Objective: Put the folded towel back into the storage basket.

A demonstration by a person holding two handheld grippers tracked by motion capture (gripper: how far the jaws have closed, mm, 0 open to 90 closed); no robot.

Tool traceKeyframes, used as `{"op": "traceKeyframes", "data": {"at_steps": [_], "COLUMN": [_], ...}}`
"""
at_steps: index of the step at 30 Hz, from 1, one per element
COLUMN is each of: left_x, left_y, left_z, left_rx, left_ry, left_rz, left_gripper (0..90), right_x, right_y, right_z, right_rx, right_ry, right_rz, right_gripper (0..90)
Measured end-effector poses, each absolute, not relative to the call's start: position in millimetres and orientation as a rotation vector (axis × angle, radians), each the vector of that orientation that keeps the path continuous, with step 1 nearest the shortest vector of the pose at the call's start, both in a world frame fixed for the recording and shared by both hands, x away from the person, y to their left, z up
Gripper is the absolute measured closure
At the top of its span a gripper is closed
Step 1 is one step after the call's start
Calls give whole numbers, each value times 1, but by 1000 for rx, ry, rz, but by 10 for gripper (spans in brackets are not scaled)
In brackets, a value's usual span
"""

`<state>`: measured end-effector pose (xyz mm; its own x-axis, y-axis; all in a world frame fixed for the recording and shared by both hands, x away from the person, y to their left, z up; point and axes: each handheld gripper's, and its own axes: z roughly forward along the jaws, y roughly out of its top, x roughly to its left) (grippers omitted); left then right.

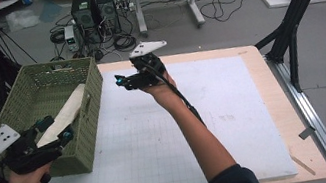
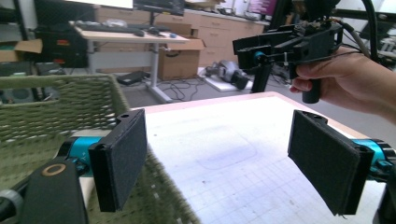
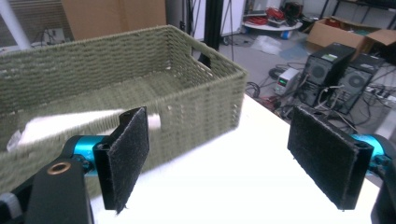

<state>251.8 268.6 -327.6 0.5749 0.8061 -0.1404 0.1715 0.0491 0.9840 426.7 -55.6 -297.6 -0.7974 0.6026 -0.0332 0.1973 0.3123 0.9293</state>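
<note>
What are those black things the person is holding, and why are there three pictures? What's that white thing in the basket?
Those are hand-held grabbers. A person holds one in each hand: the left gripper and the right gripper. Each has two flat black fingers that can squeeze things. Right now both are open and hold nothing.

One picture comes from a camera up high, looking down at the table. The other two come from little cameras riding on each grabber, looking out between its fingers.

On the table lies a big white mat. At its left edge stands a green woven basket. Inside it a long white thing leans against the wall; I cannot tell what it is. The left grabber hovers at the basket's near corner.
</note>
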Motion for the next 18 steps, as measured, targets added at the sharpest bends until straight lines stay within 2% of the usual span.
{"op": "traceKeyframes", "data": {"at_steps": [18], "left_x": [267], "left_y": [219], "left_z": [-340], "left_rx": [1544], "left_ry": [733], "left_rz": [464], "left_gripper": [209], "right_x": [362], "right_y": [-163], "right_z": [-320], "right_rx": [800], "right_ry": [2094], "right_rz": [1403], "right_gripper": [189]}}
